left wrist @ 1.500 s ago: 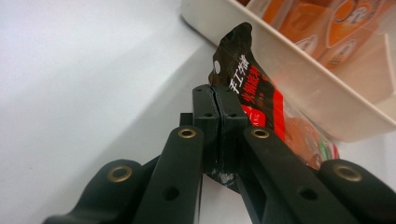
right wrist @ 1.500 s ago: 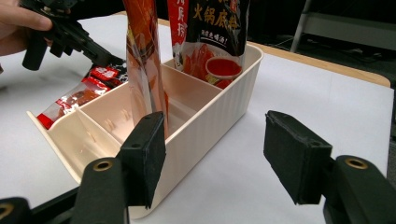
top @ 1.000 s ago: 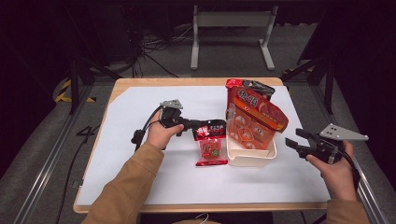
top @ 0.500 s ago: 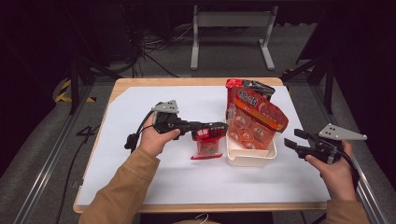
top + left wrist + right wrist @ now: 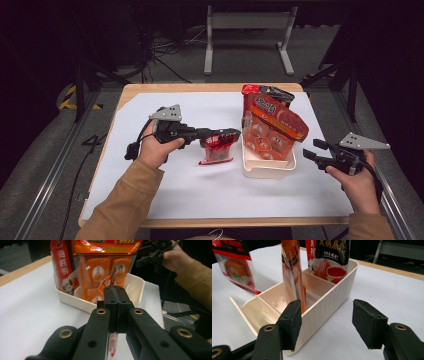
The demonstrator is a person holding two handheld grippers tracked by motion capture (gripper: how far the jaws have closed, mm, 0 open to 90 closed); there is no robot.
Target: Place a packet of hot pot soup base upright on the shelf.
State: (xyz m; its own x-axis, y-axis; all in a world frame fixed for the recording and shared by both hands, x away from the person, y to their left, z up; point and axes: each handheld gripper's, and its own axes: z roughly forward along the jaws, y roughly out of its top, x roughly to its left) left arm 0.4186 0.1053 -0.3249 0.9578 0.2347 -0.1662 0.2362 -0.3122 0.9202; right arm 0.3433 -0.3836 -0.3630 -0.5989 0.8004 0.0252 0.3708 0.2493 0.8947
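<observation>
Left claw (image 5: 227, 134) is clamped tight on the top edge of a small red packet (image 5: 216, 149), a glossy, crinkly plastic pouch with a clear window low down, hanging off the counter (image 5: 150, 197) just beside the bin (image 5: 267, 170). In the left gripper view the two black pads meet flat against each other with the thin film pinched between them.

Right claw (image 5: 310, 150) sits with its jaws spread wide and nothing between them, just off the bin's right side; its blocky black pads look matte and rubbery in the right gripper view.

The bin is a cream plastic box, ribbed on the outside, smooth inside, split by dividers into compartments. A big orange bag (image 5: 272, 127) stands upright in it, shiny foil with round printed panels, and a red and black pouch (image 5: 265, 91) stands behind that at the far end.

The counter is pale wood under a smooth white sheet. Beyond it, grey floor, loose cables, a metal stand (image 5: 247, 22) and dark surroundings.
</observation>
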